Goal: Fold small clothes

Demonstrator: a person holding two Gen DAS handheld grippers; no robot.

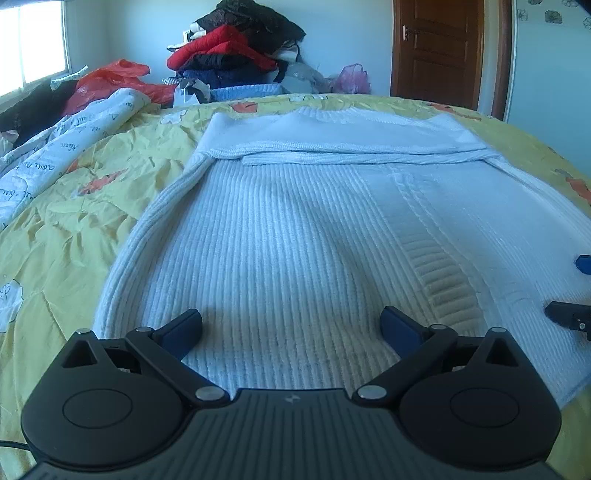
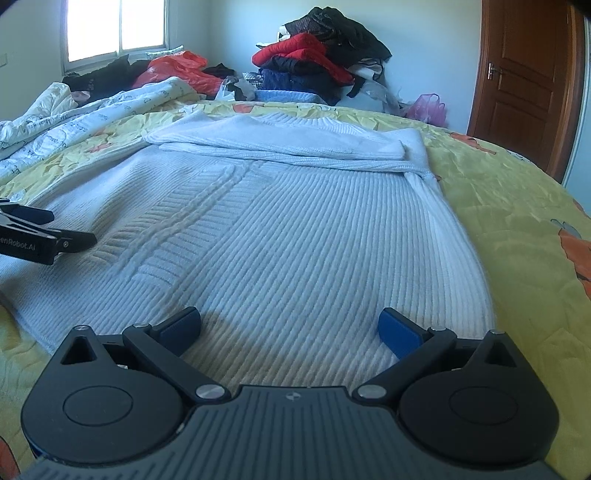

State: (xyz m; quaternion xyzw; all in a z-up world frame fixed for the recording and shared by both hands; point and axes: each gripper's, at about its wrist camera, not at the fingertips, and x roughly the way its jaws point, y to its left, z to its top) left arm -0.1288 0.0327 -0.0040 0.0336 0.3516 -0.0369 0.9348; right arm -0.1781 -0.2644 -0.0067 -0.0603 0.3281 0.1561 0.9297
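White ribbed sweater (image 1: 295, 229) spread flat on yellow quilt (image 1: 74, 206), sleeves folded across the chest near the collar, hem toward the cameras. Cable pattern down the middle.

Left gripper (image 1: 291, 328) low over the hem's left half, jaws spread wide, nothing between them but knit below. Right gripper (image 2: 290, 326) over the hem's right half, likewise wide open and empty. Both just above the fabric; touching or not, cannot tell.

In the right wrist view, side of the left gripper at the left edge, printed "enRobot.AI", first letters cut off by the frame. Small emblem on each gripper body, unreadable.

White duvet (image 2: 74, 114) with cursive script on the quilt's left, too blurred to read. Heap of red and dark clothes (image 2: 317, 59) beyond the bed, orange bag (image 2: 173, 66) by the window (image 2: 114, 26), brown door (image 2: 524, 74) at right.
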